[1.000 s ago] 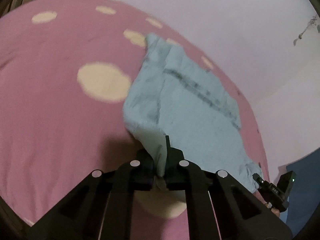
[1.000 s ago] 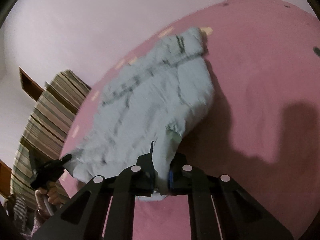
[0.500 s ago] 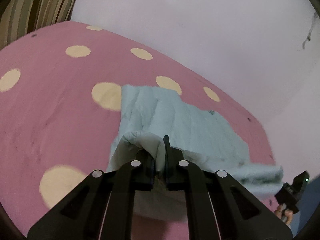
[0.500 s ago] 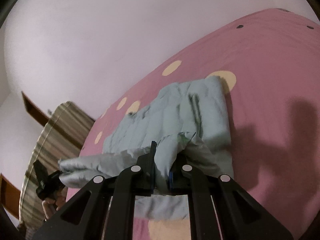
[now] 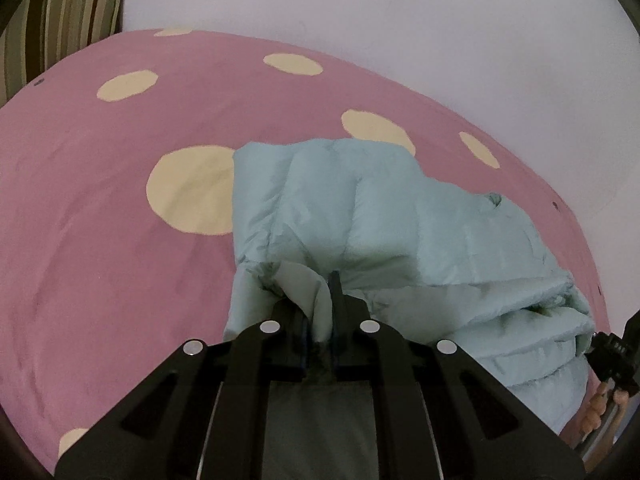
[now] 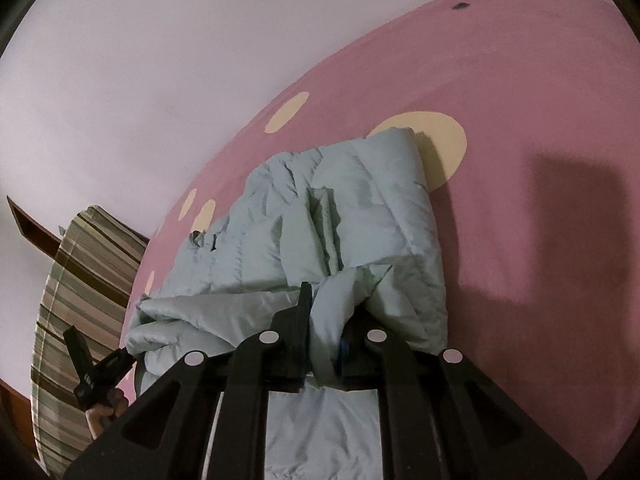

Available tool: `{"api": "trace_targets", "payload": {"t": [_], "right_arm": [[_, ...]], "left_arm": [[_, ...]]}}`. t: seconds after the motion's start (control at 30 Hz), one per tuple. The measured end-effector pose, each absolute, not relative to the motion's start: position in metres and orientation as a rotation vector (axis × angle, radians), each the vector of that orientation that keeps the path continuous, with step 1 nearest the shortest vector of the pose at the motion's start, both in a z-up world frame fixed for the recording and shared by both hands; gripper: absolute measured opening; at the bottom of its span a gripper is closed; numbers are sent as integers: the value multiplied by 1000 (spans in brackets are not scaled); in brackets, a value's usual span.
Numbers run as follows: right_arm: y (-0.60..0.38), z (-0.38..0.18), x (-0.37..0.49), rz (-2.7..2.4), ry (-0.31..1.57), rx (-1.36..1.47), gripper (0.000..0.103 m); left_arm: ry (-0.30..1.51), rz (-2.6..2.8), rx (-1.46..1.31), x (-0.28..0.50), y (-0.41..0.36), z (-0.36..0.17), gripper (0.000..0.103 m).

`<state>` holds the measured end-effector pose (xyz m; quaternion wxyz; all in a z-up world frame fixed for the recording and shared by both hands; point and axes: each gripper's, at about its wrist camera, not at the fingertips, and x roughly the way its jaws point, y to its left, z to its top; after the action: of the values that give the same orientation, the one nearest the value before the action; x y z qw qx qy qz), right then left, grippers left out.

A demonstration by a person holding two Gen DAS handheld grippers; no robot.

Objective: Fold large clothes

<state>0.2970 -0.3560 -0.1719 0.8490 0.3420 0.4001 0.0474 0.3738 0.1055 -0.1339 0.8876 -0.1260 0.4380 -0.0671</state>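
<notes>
A pale blue quilted jacket lies folded on the pink bedsheet with cream dots. My left gripper is shut on a near corner of its hem, held low over the folded part. My right gripper is shut on the other near corner of the jacket. The held edge is doubled over the lower layer. The right gripper shows at the right edge of the left wrist view, and the left gripper shows at the left of the right wrist view.
A pale wall rises behind the bed. A striped pillow or cushion sits at the bed's left end, also in the left wrist view. Bare pink sheet spreads to the right of the jacket.
Both grippers have carried the jacket's near edge forward and down over the rest of it, so the jacket went from spread out to folded in half.
</notes>
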Motion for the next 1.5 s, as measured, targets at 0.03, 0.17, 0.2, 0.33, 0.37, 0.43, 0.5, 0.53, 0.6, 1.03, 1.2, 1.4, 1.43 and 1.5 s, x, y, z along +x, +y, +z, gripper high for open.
{"api": "trace_targets", "payload": {"t": [0.03,0.17,0.2,0.33,0.37,0.43,0.5,0.53,0.6,1.03,1.2,1.4,1.43,1.5], "right_arm": [[-358,-168,294,104,835,715,15],[-365,-151,281,115,775,724,50],[-368,-145,276,107,755,715,56],[-371,-135,267,102,743,632,57],[-371,-135,268,96,748,607,57],[-368,-135,271,97,758,565,57],[-365,-136,277,107,766,524,57],[-363,-137,281,109,770,501,57],[-361,-138,291,110,777,470,57],[-361,-158,343,145,865,423,38],[-350,-156,341,133,862,380,9],[-344,-122,318,127,764,334,7],[-344,-119,317,126,756,332,7],[-345,-108,315,119,729,326,7]], "left_arm": [[904,-154,-269,374,107,-132,19],[861,-185,-331,365,121,-116,50],[849,-185,-346,363,125,-113,58],[802,-152,-338,357,137,-104,68],[801,-145,-335,356,142,-104,68],[802,-135,-349,356,150,-104,68],[813,-137,-355,358,155,-107,68],[820,-138,-346,360,157,-109,68],[841,-153,-324,367,155,-112,69],[993,-268,-178,409,124,-142,21],[941,-252,-89,401,115,-132,7],[861,-241,1,382,105,-102,4],[854,-239,8,381,105,-99,4],[838,-236,-5,380,106,-93,4]]}}
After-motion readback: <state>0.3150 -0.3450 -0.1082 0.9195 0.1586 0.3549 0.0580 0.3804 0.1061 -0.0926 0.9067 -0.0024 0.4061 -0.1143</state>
